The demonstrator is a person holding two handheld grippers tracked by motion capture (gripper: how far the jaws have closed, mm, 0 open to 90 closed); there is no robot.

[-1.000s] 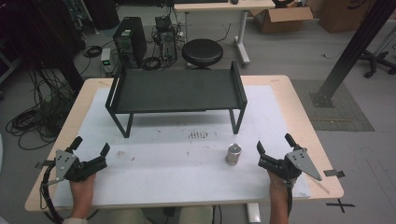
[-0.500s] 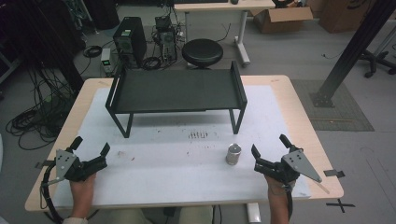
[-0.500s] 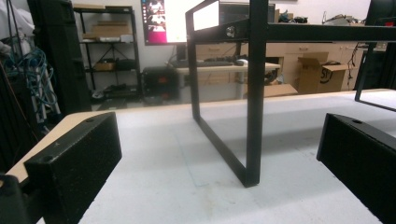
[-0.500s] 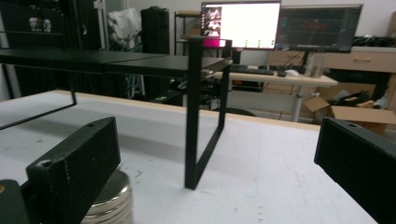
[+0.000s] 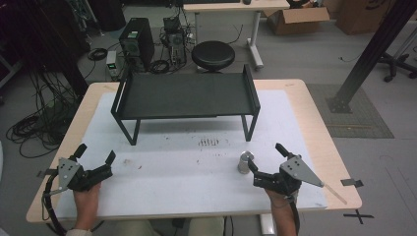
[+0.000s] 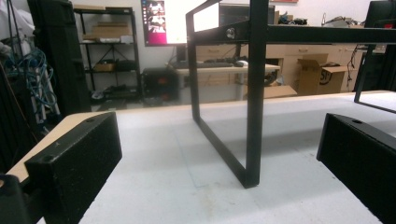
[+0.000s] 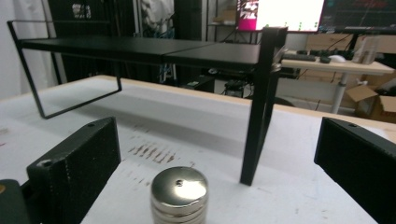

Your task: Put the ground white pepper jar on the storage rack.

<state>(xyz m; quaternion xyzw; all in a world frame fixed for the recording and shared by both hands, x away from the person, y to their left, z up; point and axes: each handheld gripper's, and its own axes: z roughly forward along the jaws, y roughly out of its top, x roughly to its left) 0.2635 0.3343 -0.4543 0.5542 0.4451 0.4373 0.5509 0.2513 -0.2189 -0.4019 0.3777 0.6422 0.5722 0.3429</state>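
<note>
Approach step, I'd judge: right gripper (image 5: 268, 162) jaws spread wide, metal cylinder (image 7: 180, 195) just ahead btwn them, untouched, on table (image 5: 196, 182). Next: ease fwd, clamp. Left gripper (image 5: 96, 156) jaws released, nothing btwn; rack (image 6: 252, 93) beyond.

Looks like a lab or workshop: computer tower (image 5: 136, 43) and tangled cables (image 5: 42, 123) on the floor, cardboard boxes (image 5: 299, 19), a lit monitor (image 7: 280, 14).
</note>
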